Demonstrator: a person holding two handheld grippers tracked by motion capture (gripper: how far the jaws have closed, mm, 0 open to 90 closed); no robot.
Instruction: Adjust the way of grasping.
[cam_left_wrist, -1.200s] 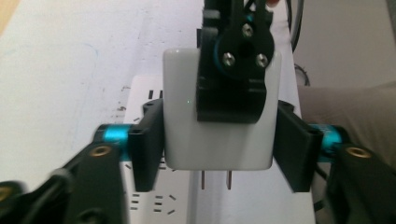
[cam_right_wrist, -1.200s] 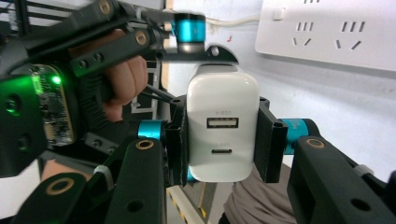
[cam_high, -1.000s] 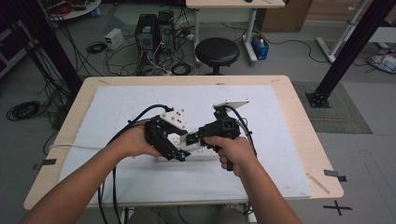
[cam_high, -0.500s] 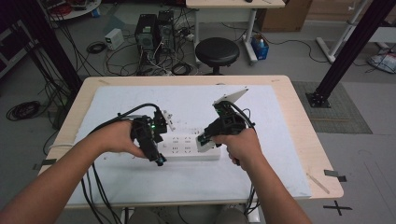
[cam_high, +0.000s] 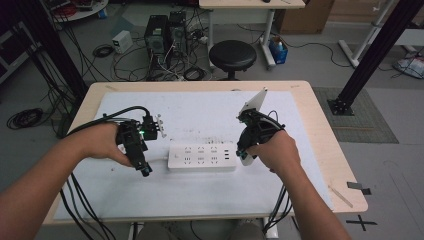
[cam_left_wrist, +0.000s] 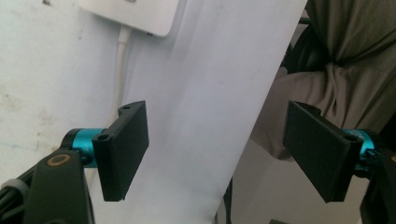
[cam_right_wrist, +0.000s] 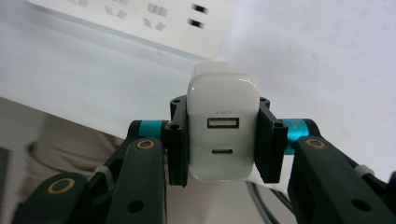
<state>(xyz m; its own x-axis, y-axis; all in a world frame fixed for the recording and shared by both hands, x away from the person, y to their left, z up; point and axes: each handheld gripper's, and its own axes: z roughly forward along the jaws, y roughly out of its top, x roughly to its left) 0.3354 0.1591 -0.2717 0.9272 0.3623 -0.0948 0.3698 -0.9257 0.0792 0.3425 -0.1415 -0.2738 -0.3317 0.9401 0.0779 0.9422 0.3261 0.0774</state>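
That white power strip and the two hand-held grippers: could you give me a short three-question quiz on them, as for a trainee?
1. True or false: the right gripper is shut on a white USB charger.
2. What stands between the pads of the left gripper? A) a plug B) nothing C) a cable
3. On what does the power strip lie?

Key: 1 true. 2 B; the jaws stand wide open and have just been opening. 3 The white sheet covering the wooden table.
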